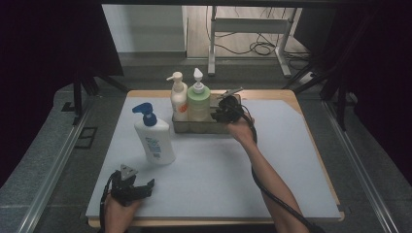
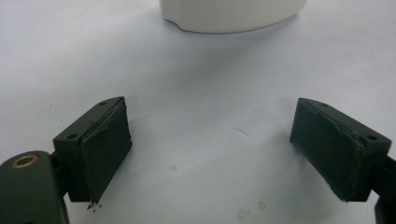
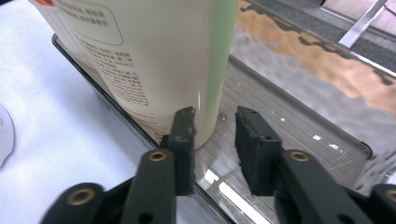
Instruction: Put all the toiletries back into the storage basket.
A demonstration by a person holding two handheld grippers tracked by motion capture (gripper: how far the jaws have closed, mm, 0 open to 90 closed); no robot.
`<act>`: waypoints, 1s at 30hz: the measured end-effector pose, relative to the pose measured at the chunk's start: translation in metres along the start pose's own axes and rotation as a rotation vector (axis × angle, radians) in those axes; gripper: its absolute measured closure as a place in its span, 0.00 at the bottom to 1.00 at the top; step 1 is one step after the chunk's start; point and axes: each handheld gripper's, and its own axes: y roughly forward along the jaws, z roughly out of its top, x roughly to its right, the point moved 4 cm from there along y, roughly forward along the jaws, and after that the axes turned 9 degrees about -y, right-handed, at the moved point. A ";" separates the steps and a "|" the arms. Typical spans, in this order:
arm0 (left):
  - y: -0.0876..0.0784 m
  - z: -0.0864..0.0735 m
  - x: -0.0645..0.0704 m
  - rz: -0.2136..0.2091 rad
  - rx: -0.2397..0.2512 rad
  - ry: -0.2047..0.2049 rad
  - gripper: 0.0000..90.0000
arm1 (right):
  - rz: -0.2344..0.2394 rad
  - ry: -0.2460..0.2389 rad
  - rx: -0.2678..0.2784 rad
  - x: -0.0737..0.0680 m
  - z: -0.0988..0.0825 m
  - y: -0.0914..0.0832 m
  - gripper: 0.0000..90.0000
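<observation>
- I judge two bottles packed: the green bottle (image 1: 198,101) and the cream bottle (image 1: 178,97) stand upright in the clear tray (image 1: 180,127) at the far middle of the table (image 1: 291,160).
- My right gripper (image 3: 215,122) has jaws parted, empty, beside the green bottle.
- Left to do: the blue-capped bottle (image 1: 154,137) stands near left, outside the tray.
- My left gripper (image 2: 210,140) is wide open, empty.
- Tray's right end is hidden by my hand.

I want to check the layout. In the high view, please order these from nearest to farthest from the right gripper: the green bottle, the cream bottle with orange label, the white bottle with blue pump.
Measured from the right gripper:
1. Green bottle, in the tray, just left of it.
2. Cream bottle, in the tray, further left.
3. White bottle with blue pump, standing on the mat, outside the tray.
</observation>
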 end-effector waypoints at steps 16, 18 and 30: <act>0.000 0.000 0.000 0.000 0.001 -0.001 0.13 | 0.005 -0.037 0.045 -0.009 -0.003 -0.032 0.34; 0.000 0.000 0.000 -0.001 0.003 -0.003 0.13 | 0.010 -0.057 0.039 -0.013 -0.004 -0.034 0.29; 0.000 0.000 0.001 -0.001 0.004 -0.005 0.13 | 0.025 -0.107 0.040 -0.027 -0.017 -0.053 0.11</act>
